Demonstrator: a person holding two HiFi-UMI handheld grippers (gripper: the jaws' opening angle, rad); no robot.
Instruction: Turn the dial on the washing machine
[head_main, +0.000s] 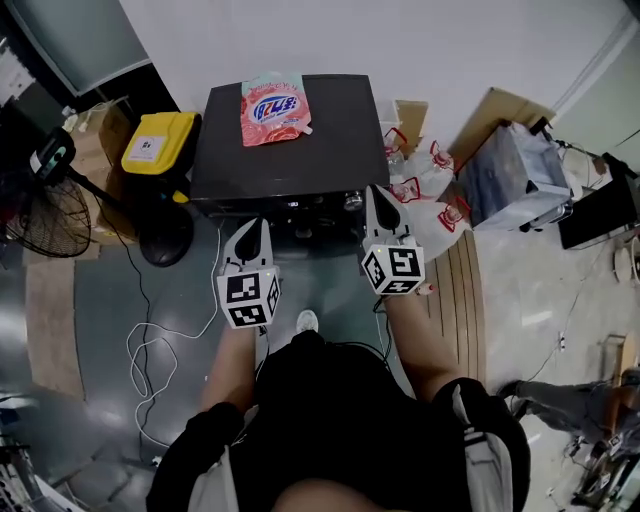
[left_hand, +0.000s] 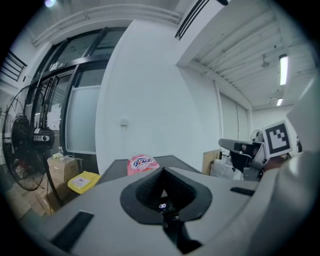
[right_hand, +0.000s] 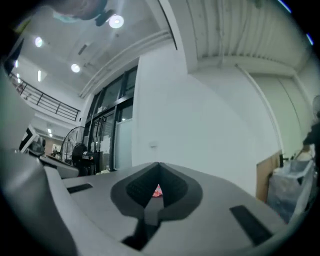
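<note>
The dark washing machine (head_main: 300, 150) stands against the white wall, seen from above in the head view. A pink detergent pouch (head_main: 273, 108) lies on its lid. The silver dial (head_main: 352, 201) sits on the front control strip, toward the right. My right gripper (head_main: 378, 192) hovers just right of the dial with its tips over the machine's front corner. Its jaws are shut with nothing in them, and the right gripper view shows only the pouch (right_hand: 157, 190) beyond the tips. My left gripper (head_main: 262, 224) is shut too, held in front of the panel, whose lit display (left_hand: 162, 205) glows behind its jaws.
A yellow container (head_main: 158, 142) and a standing fan (head_main: 45, 215) are left of the machine. White and red plastic bags (head_main: 428, 185), cardboard (head_main: 495, 110) and a grey bag (head_main: 512, 175) crowd its right side. White cable (head_main: 150, 340) loops on the floor at the left.
</note>
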